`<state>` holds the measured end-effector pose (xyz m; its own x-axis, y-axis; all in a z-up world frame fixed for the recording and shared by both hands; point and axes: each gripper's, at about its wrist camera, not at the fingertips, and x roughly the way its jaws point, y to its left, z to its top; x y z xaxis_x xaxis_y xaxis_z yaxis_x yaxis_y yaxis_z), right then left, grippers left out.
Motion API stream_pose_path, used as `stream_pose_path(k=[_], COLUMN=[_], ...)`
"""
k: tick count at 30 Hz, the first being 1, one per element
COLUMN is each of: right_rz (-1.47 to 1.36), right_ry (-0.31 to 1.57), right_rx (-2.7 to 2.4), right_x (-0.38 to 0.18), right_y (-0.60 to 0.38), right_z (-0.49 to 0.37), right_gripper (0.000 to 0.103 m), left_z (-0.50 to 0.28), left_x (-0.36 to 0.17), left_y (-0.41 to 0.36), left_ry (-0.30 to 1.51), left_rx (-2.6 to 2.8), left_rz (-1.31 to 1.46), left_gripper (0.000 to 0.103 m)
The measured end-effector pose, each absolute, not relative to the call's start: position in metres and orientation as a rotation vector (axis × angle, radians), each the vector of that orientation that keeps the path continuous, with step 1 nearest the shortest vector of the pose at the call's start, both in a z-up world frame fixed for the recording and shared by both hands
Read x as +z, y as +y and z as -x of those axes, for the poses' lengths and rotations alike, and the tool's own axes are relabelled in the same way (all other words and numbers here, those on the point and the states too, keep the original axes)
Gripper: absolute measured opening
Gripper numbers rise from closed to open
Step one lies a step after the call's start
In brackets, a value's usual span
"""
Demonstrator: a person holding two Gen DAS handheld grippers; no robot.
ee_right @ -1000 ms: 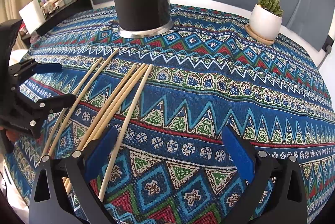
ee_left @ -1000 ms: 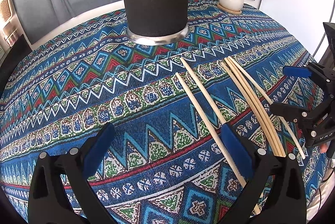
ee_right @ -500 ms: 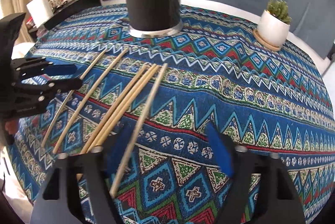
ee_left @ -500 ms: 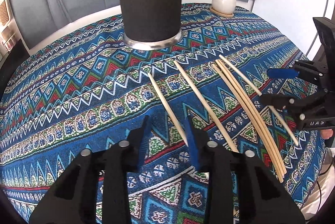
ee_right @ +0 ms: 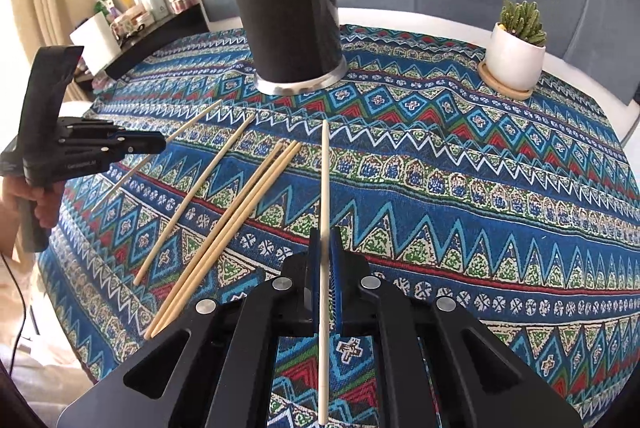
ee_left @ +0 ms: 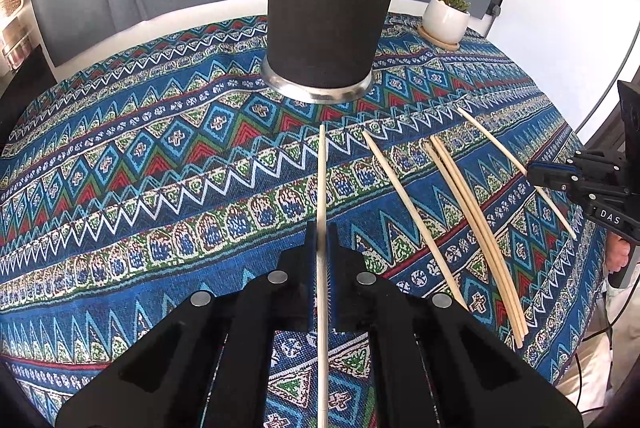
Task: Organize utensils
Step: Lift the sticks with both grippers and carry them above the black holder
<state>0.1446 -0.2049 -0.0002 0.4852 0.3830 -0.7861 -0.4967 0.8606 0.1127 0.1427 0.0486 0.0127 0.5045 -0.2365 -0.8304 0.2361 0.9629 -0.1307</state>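
In the left wrist view my left gripper [ee_left: 322, 228] is shut on a pale wooden chopstick [ee_left: 322, 180] whose far tip points at the black cylindrical holder [ee_left: 336, 0]. My right gripper [ee_right: 325, 232] is likewise shut on a chopstick [ee_right: 325, 180] aimed toward the holder [ee_right: 288, 16], which has several sticks poking out of its top. Each gripper also shows in the other's view: the right gripper [ee_left: 534, 173] at the right edge, the left gripper [ee_right: 160, 144] at the left. One loose chopstick [ee_right: 196, 196] and a bundle of three [ee_right: 228, 228] lie on the cloth between them.
A blue patterned tablecloth [ee_left: 160, 188] covers the round table. A small potted succulent [ee_right: 516, 52] on a wooden coaster stands at the back right. A shelf with bottles [ee_right: 152, 0] is beyond the table's left edge. A person's hand [ee_right: 40, 204] holds the left gripper's handle.
Both grippers went from wide open to shut, each closing on a chopstick. Both have since risen a little, and each held chopstick now lines up with its gripper.
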Motion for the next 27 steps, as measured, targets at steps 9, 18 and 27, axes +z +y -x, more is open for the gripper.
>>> stream_pose_path(k=[9,18,27], right_rz=[0.077,0.021,-0.003], right_ry=[0.804,0.671,0.56], right_rx=[0.563,0.589,0.636], right_x=[0.045,0.1,0.14], right_y=[-0.221,-0.219,-0.192], right_z=[-0.13,-0.143,-0.18], right_gripper=[0.004,0.004,0.004], left_z=[-0.147,-0.16,-0.195], left_x=[0.058,0.109,0.159], left_y=[0.062,0.075,0.088], left_ry=[0.923,0.846,0.733], left_rx=[-0.27,-0.241,-0.239], left_rz=[0.027,0.022,0.043], left_gripper=[0.005,0.005,0.005])
